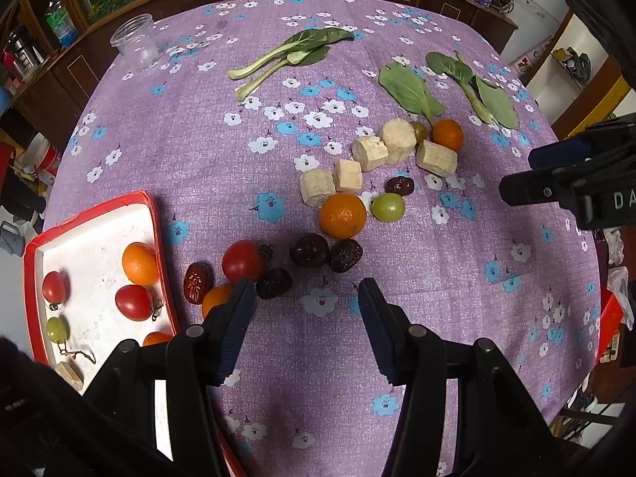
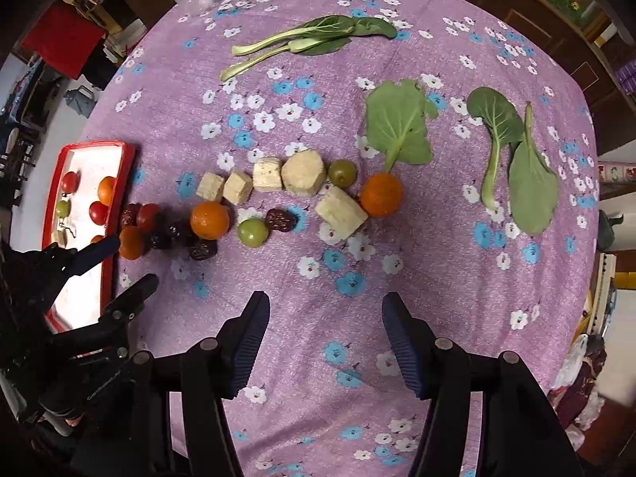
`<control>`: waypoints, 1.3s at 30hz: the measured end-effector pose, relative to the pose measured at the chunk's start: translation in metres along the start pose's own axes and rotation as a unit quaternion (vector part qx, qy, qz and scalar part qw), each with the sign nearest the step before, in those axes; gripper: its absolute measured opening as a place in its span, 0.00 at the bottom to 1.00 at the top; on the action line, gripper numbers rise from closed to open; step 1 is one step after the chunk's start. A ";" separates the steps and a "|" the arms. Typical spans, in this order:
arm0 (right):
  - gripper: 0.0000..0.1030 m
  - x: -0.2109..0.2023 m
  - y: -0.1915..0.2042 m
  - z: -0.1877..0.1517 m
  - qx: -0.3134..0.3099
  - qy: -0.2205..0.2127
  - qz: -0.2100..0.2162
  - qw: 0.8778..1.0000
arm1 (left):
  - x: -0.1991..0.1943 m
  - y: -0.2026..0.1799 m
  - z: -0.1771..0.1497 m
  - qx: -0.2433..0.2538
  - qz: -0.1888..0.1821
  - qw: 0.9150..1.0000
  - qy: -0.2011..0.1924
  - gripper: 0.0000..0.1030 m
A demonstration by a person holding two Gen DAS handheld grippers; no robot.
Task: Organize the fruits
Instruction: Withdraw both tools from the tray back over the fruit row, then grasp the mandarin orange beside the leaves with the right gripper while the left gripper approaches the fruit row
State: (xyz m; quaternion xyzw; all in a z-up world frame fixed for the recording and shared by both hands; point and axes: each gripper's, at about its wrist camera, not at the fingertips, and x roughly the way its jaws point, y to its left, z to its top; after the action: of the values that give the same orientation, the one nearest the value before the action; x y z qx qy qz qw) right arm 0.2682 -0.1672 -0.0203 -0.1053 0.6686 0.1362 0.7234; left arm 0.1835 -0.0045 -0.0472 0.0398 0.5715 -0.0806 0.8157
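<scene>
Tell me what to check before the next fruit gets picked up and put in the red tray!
1. Left tool holds nothing: ok, jaws apart over bare cloth.
2. Right tool holds nothing: ok, jaws apart, only cloth between.
3. Room in the red tray: ok, bare white floor shows between the fruits inside.
4. A fruit close by: ok, the red tomato lies just ahead of the left tool.
5. That tomato free to grab: not ok, a dark date and a small orange crowd it.
6. Tools clear of each other: ok, they are apart in both views.
</scene>
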 end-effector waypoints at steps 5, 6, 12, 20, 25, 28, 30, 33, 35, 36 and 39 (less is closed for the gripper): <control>0.59 -0.004 0.001 0.000 -0.005 0.002 -0.005 1.000 | -0.001 0.001 -0.001 0.000 -0.001 1.000 0.000 0.51; 0.59 -0.005 0.001 0.000 -0.007 0.002 -0.005 1.000 | -0.001 0.001 -0.001 -0.001 -0.002 1.000 0.000 0.51; 0.59 -0.008 0.001 0.006 -0.010 0.001 -0.003 1.000 | -0.001 0.002 -0.003 -0.002 -0.001 1.000 0.004 0.51; 0.58 -0.007 -0.007 0.031 0.008 0.007 0.030 0.999 | -0.001 0.006 -0.009 -0.008 0.003 1.000 0.006 0.51; 0.63 -0.031 -0.003 0.043 -0.001 -0.005 0.022 1.000 | -0.004 0.007 -0.011 -0.012 0.004 1.000 0.003 0.51; 0.65 -0.029 0.001 0.046 -0.002 0.001 0.008 1.000 | -0.004 0.007 -0.012 -0.013 0.004 1.000 0.003 0.51; 0.65 -0.020 0.003 0.044 -0.011 0.014 0.005 1.000 | -0.004 0.007 -0.014 -0.010 0.005 1.000 0.005 0.51; 0.65 -0.013 -0.001 0.039 -0.006 0.019 0.014 1.000 | -0.007 0.009 -0.014 -0.008 0.007 1.000 0.004 0.51; 0.63 -0.009 -0.004 0.036 -0.006 0.020 0.014 1.000 | -0.008 0.011 -0.011 -0.009 0.009 1.000 0.002 0.51; 0.63 -0.008 -0.005 0.035 -0.007 0.023 0.013 1.000 | -0.008 0.013 -0.009 -0.012 0.010 1.000 0.001 0.51; 0.63 -0.008 -0.012 0.038 0.003 0.017 0.021 1.000 | -0.009 0.016 -0.007 -0.017 0.007 1.000 -0.002 0.51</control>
State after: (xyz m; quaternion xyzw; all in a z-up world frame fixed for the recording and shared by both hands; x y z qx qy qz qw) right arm 0.3069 -0.1667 -0.0091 -0.0913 0.6835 0.1476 0.7090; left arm 0.1764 0.0129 -0.0418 0.0302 0.5708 -0.0650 0.8179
